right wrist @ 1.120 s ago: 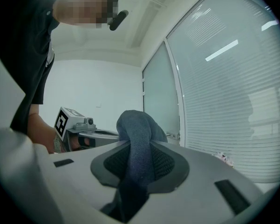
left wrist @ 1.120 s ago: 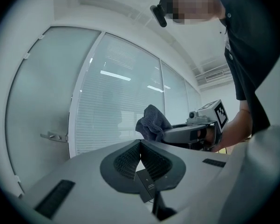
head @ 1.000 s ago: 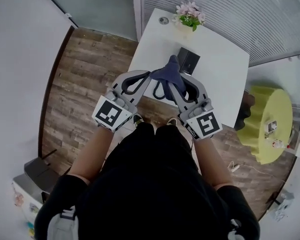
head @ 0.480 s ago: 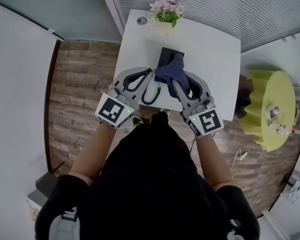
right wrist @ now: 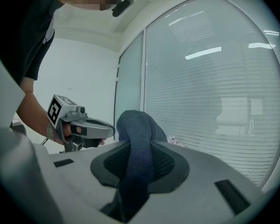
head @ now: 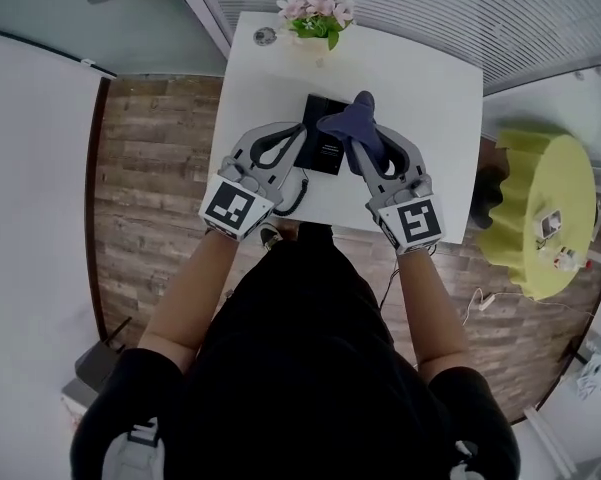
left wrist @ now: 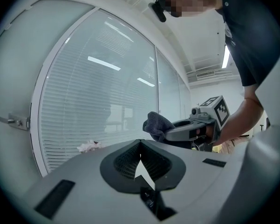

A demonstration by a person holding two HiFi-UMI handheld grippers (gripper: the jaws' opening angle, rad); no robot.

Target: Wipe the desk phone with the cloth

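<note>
- Now, right gripper (right wrist: 140, 154) jaws clenched on dark blue cloth (right wrist: 133, 125), with a bunched fold standing up past the tips.
- In head view, cloth held over far right corner of black desk phone (head: 320, 150); touching or just above, cannot tell.
- Left gripper (left wrist: 140, 146) jaws pressed together with nothing between them, tips at left edge of phone.
- Phone lying on white tabletop (head: 430, 108), near its middle, with coiled cord (head: 298, 196) trailing toward near edge.
- Pink flowers (head: 315, 13) at far edge of tabletop, apart from phone.
- Both grippers side by side, near each other, pointing away from the person.
- Yellow round tabletop (head: 540, 218) off to the right, well apart.
</note>
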